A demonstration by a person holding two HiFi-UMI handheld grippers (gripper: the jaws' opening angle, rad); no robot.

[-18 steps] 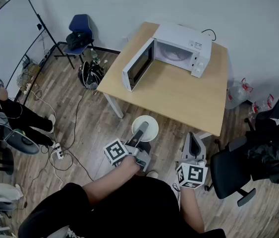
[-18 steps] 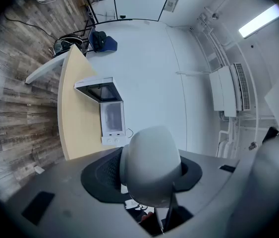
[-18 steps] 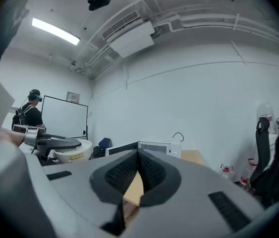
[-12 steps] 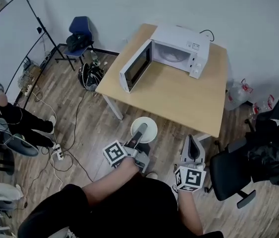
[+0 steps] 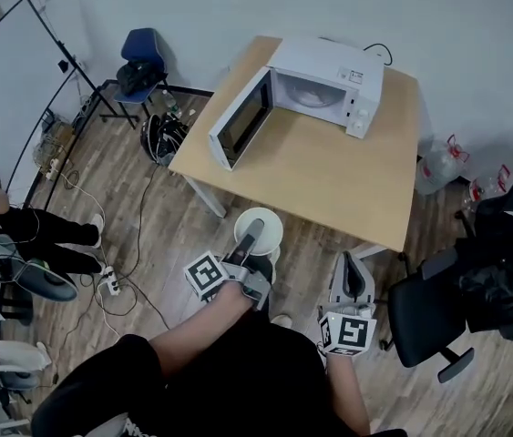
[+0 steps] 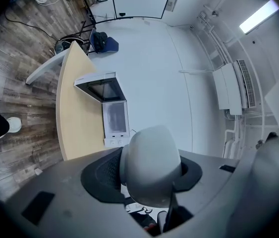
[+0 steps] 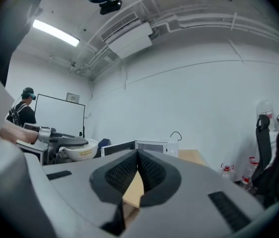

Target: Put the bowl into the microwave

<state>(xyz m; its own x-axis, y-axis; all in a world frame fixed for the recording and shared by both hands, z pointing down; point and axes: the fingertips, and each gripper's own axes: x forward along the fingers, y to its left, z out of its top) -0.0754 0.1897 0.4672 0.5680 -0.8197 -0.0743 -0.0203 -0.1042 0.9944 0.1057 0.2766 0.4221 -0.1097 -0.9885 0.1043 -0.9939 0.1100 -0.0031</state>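
A white bowl [image 5: 261, 227] hangs in the air in front of the wooden table [image 5: 329, 176], short of its near edge, with my left gripper [image 5: 249, 240] shut on its rim. In the left gripper view the bowl [image 6: 151, 170] fills the space between the jaws. The white microwave [image 5: 327, 85] stands at the far side of the table with its door [image 5: 238, 121] swung open to the left. My right gripper [image 5: 353, 276] is held beside my body, shut and with nothing in it. The right gripper view also shows the bowl [image 7: 80, 149] at the left and the microwave [image 7: 151, 146] ahead.
A black office chair [image 5: 434, 321] stands to the right, with bags and bottles [image 5: 438, 167] near the wall. A blue chair [image 5: 142, 57], a black bag [image 5: 160, 135], cables and a whiteboard stand lie to the left. A person [image 5: 19, 230] sits at the far left.
The view has shifted toward the table, so the microwave and table sit a little nearer and more to the left. The left gripper still carries the bowl in the same grip.
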